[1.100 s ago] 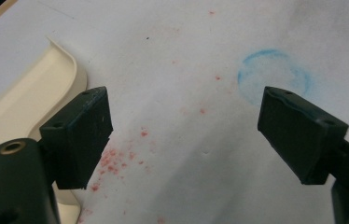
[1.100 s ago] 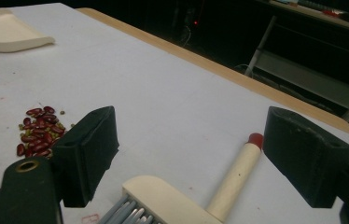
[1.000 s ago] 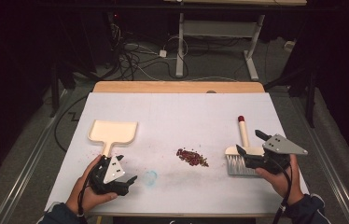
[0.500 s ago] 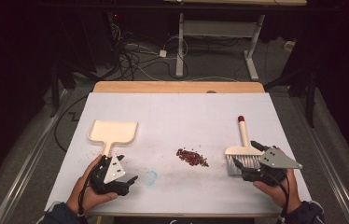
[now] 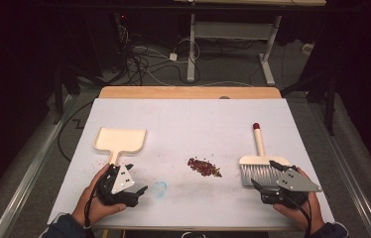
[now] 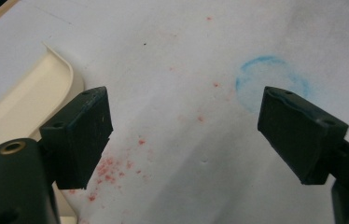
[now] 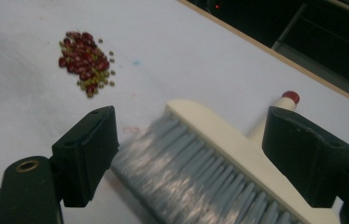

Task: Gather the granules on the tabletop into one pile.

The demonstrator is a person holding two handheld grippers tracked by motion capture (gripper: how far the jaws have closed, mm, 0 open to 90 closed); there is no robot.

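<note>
Right tool (image 5: 265,184), jaws spread and empty, has drawn back toward the tabletop (image 5: 193,119) edge from the hand brush (image 5: 262,164); left tool (image 5: 135,187) likewise released beside the dustpan (image 5: 120,141); bean pile (image 5: 204,167) unswept.

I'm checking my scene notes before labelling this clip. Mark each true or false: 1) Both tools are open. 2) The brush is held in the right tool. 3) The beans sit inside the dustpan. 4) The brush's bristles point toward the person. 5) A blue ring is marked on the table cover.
1) True: left tool and right tool have jaws apart.
2) False: the brush lies on the table, ungripped.
3) False: the beans lie on the cover, apart from the dustpan.
4) True.
5) True: blue ring.
</note>
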